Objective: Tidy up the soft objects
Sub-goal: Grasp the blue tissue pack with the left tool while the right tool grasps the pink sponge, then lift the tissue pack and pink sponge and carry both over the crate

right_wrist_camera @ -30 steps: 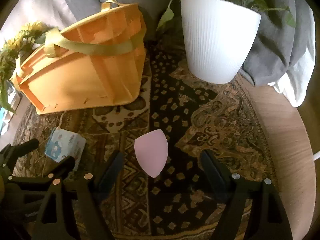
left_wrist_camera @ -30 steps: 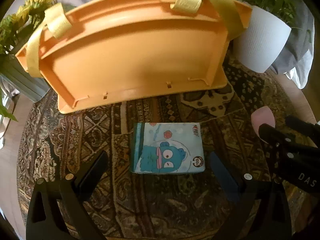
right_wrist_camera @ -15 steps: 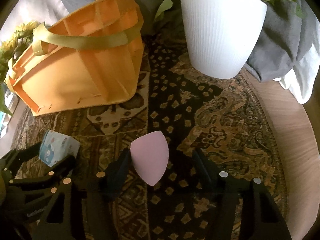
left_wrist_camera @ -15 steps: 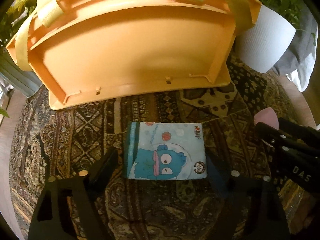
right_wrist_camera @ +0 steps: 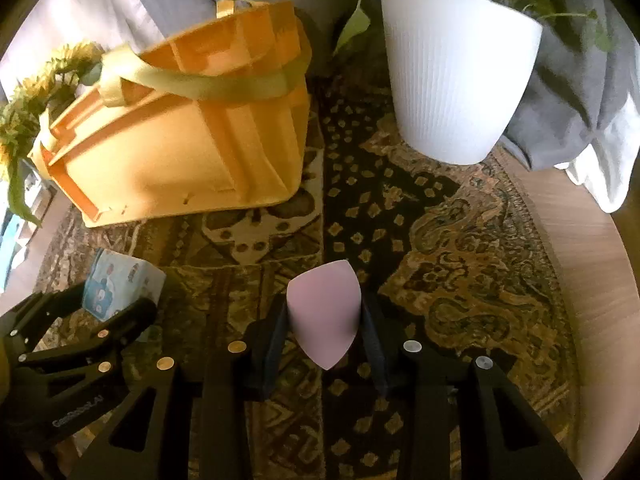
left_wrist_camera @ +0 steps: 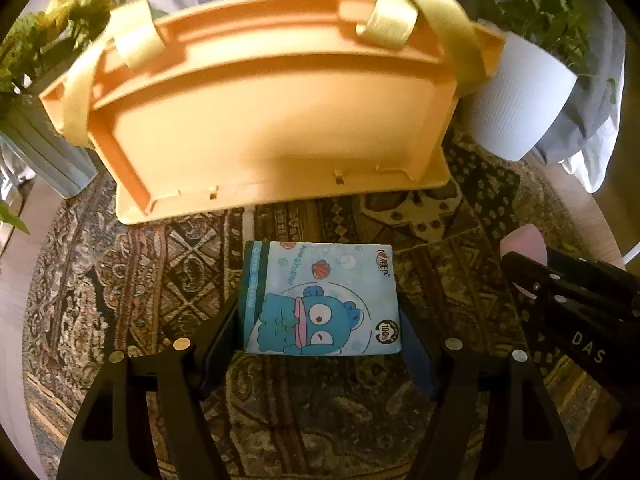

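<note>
A blue cartoon tissue pack [left_wrist_camera: 320,300] lies on the patterned rug between the fingers of my left gripper [left_wrist_camera: 320,332], whose pads touch both its sides. It also shows in the right wrist view [right_wrist_camera: 120,284]. A pink teardrop sponge [right_wrist_camera: 324,312] stands between the fingers of my right gripper [right_wrist_camera: 324,328], which press on it; its top also shows in the left wrist view [left_wrist_camera: 524,244]. An orange basket [left_wrist_camera: 272,120] with yellow straps stands behind the pack, seen too in the right wrist view [right_wrist_camera: 180,140].
A white ribbed plant pot [right_wrist_camera: 456,72] stands at the back right, also in the left wrist view [left_wrist_camera: 520,108]. Sunflowers [left_wrist_camera: 76,0] stand at the back left. Grey and white cloth [right_wrist_camera: 580,100] hangs behind. The rug's edge meets wood [right_wrist_camera: 592,280] on the right.
Both grippers moved forward and closed in: the left fingers now touch the tissue pack's sides, and the right fingers now press on the pink sponge.
</note>
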`<action>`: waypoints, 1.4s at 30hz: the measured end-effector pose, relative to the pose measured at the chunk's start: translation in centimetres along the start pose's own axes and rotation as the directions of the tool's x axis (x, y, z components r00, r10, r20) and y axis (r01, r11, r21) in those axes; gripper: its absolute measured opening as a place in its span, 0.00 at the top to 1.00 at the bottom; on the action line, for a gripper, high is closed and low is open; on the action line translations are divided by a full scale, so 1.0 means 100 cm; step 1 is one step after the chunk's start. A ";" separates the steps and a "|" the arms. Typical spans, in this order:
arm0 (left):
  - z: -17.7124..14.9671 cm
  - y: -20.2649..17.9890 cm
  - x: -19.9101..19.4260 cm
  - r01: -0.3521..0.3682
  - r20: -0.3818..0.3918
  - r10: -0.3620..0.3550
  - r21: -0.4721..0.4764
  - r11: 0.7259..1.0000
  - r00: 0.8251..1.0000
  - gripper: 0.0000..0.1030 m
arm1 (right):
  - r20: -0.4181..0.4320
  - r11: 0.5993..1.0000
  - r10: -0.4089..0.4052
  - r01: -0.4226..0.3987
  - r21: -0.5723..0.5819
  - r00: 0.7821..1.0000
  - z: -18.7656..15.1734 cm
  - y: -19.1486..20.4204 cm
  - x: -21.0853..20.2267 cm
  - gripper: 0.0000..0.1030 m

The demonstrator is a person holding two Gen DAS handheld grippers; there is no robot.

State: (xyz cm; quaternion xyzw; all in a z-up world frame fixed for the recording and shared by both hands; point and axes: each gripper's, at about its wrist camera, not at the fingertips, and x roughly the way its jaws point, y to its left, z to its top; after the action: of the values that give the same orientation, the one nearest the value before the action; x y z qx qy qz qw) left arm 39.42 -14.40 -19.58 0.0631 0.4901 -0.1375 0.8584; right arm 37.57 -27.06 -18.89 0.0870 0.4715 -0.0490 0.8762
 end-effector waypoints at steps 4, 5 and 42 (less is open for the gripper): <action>-0.001 0.004 -0.014 -0.001 0.031 0.001 -0.007 1.000 1.000 0.30 | 0.020 1.000 0.007 -0.007 0.007 1.000 -0.003 0.003 -0.016 0.64; -0.001 0.005 -0.018 -0.003 0.040 0.003 -0.010 1.000 0.999 0.30 | 0.024 1.000 0.009 -0.009 0.008 1.000 -0.003 0.004 -0.018 0.64; -0.007 0.045 -0.183 -0.080 0.419 0.109 -0.087 0.993 0.901 0.30 | 0.354 0.992 0.095 -0.060 -0.108 0.931 0.001 0.076 -0.168 0.64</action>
State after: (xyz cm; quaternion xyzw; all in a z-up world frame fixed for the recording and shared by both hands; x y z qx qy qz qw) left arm 31.36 -6.77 -4.35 0.0262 0.2932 -0.0893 0.9515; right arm 29.65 -19.55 -4.01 0.0535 0.3020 -0.0067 0.9518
